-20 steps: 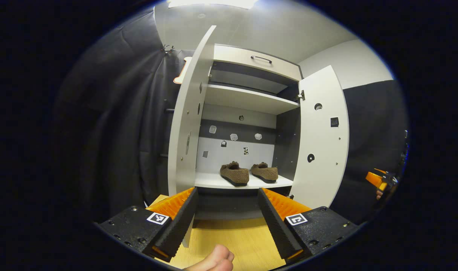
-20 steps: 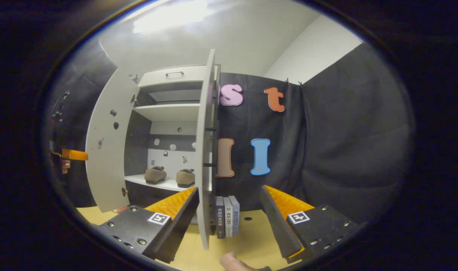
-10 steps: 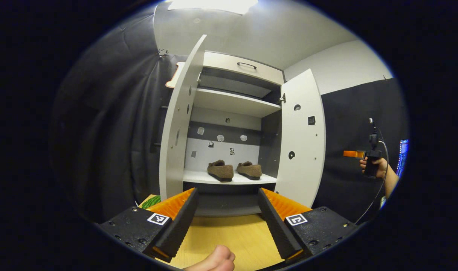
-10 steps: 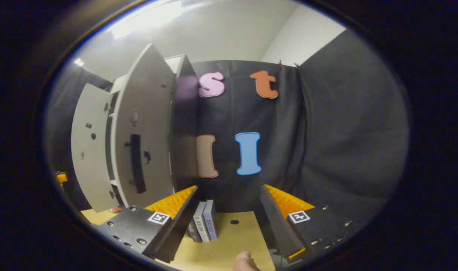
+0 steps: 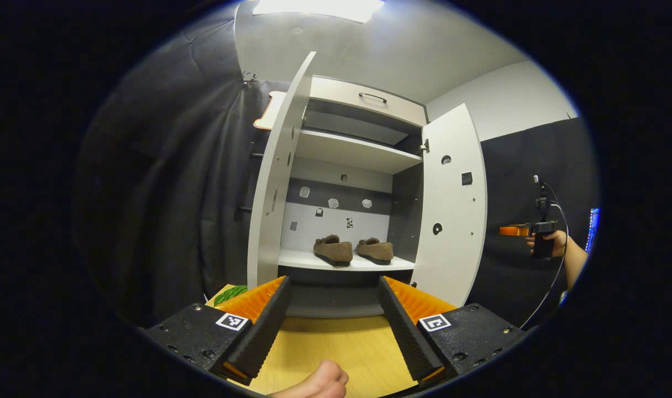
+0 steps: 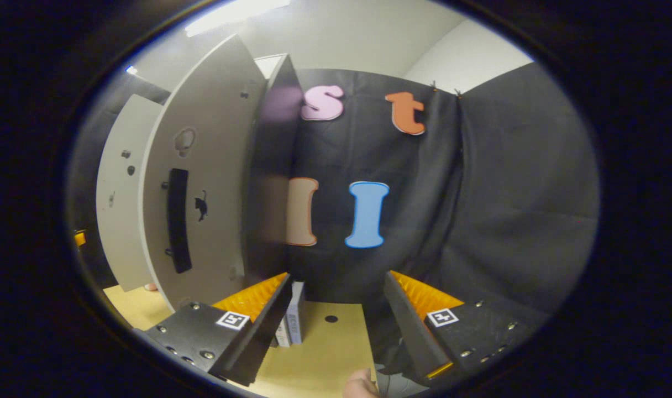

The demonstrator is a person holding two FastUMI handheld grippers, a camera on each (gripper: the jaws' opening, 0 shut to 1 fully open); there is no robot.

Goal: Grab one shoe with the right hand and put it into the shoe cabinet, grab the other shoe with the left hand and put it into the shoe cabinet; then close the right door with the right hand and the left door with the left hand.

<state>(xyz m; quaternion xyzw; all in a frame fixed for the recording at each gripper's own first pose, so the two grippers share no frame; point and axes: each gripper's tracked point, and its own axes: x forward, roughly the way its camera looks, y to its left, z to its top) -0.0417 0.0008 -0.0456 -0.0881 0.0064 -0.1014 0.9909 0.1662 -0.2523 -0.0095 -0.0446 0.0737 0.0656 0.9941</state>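
Two brown fuzzy shoes [image 5: 333, 250] [image 5: 376, 250] stand side by side on the lower shelf of the white shoe cabinet [image 5: 347, 149]. Both doors hang open: the left door [image 5: 275, 182] edge-on, the right door [image 5: 452, 210] showing its inner face. My left gripper [image 5: 331, 326] is open and holds nothing, well back from the cabinet, facing the shoes. My right gripper [image 6: 336, 326] is open too, out beyond the right door [image 6: 203, 182], whose outer face with a black handle [image 6: 177, 221] stands to its left. A hand holds the right gripper [image 5: 521, 230] far right of the cabinet.
A wooden tabletop [image 5: 336, 354] lies below the cabinet. A few upright books [image 6: 294, 320] stand by the cabinet's right side. Something green and striped [image 5: 229, 294] peeks out at the left door's foot. Black cloth walls surround the booth.
My right gripper has swung from the right door's edge to its outer face, so the shoes went out of its sight. My left gripper has backed away a little. Neither door has visibly moved.
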